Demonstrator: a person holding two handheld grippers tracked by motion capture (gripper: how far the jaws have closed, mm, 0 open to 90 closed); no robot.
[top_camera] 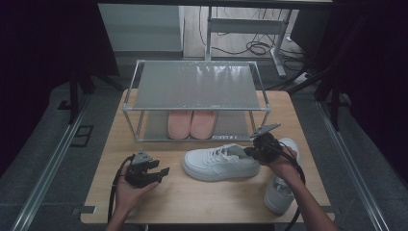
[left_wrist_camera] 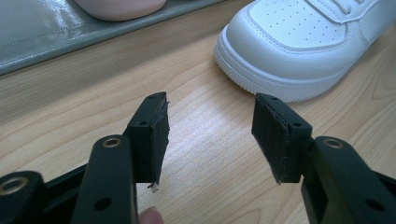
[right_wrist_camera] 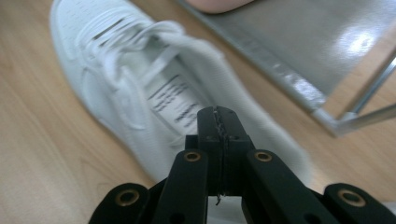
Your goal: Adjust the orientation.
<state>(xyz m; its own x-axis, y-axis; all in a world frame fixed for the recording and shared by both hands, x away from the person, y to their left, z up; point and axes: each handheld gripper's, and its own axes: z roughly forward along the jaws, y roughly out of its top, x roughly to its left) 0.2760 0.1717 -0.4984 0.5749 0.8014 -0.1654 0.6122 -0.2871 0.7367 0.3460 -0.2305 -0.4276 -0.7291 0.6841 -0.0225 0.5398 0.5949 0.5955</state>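
Nearest the high camera, the desk [top_camera: 202, 202] carries a white sneaker [top_camera: 219, 162] lying before the shoe rack [top_camera: 195, 86]. It looks light, with a soft, pliable collar offering the best hold. Right gripper [top_camera: 250, 152], pressed together, hovers at that collar; left gripper [top_camera: 161, 173] rests spread.

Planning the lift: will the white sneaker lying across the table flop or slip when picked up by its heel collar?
The white sneaker probably keeps its shape: its thick sole looks stiff. The padded collar may squash, and the toe may dip. Its smooth upper looks somewhat slippery. The right claw is shut at the collar.
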